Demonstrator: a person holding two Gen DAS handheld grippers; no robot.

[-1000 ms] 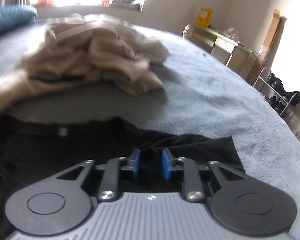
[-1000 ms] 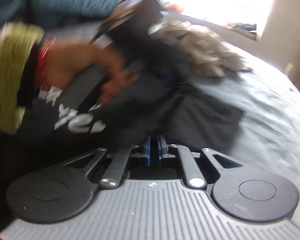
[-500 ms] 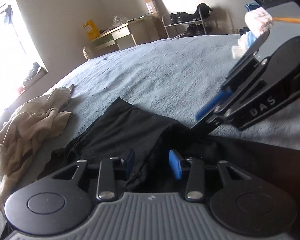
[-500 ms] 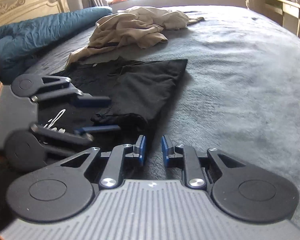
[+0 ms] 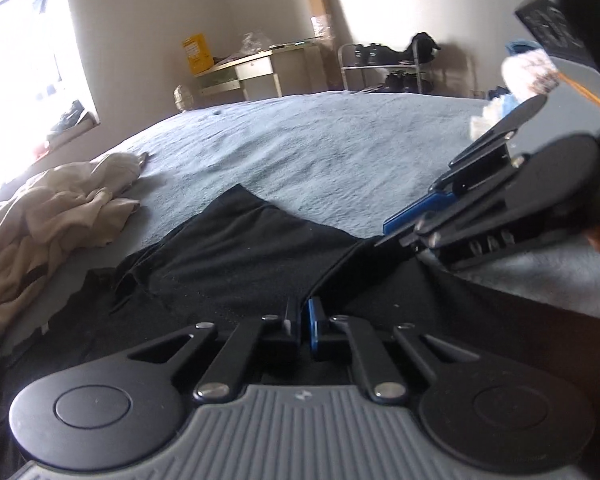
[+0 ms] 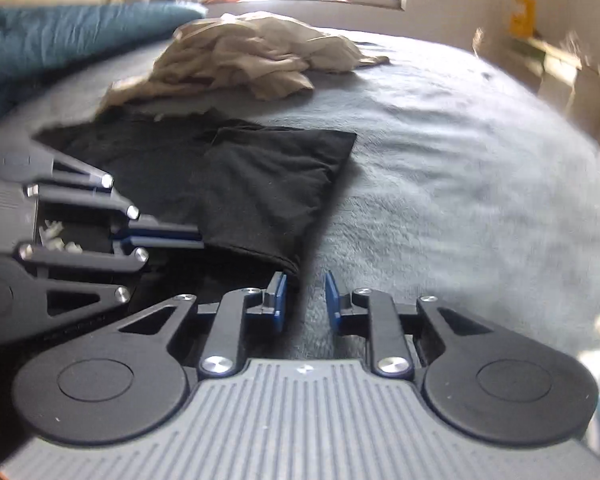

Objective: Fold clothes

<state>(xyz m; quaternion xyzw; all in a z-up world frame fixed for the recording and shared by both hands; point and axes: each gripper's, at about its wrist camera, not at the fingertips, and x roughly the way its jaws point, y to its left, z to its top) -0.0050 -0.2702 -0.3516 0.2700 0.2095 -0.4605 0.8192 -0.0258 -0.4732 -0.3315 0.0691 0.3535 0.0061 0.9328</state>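
A black garment (image 5: 240, 260) lies flat on the grey bed cover (image 5: 320, 152), one sleeve folded inward. My left gripper (image 5: 302, 320) is shut on a raised fold at the garment's near edge. In the right wrist view the black garment (image 6: 260, 176) spreads ahead and left, and the left gripper (image 6: 202, 238) pinches its hem from the left. My right gripper (image 6: 304, 300) stands open just beside the garment's corner, over the bed cover (image 6: 460, 160), with nothing between its fingers. In the left wrist view the right gripper (image 5: 380, 234) reaches in from the right at the hem.
A crumpled beige clothes pile (image 6: 252, 56) lies beyond the black garment. A teal duvet (image 6: 60, 36) runs along the far left. A desk (image 5: 252, 72) and a shoe rack (image 5: 388, 64) stand past the bed. White and blue cloth (image 5: 492, 112) sits at the bed's edge.
My left gripper has gone from open to shut, pinching the black garment's fold. The right gripper stays open at the hem corner and has shifted only slightly.
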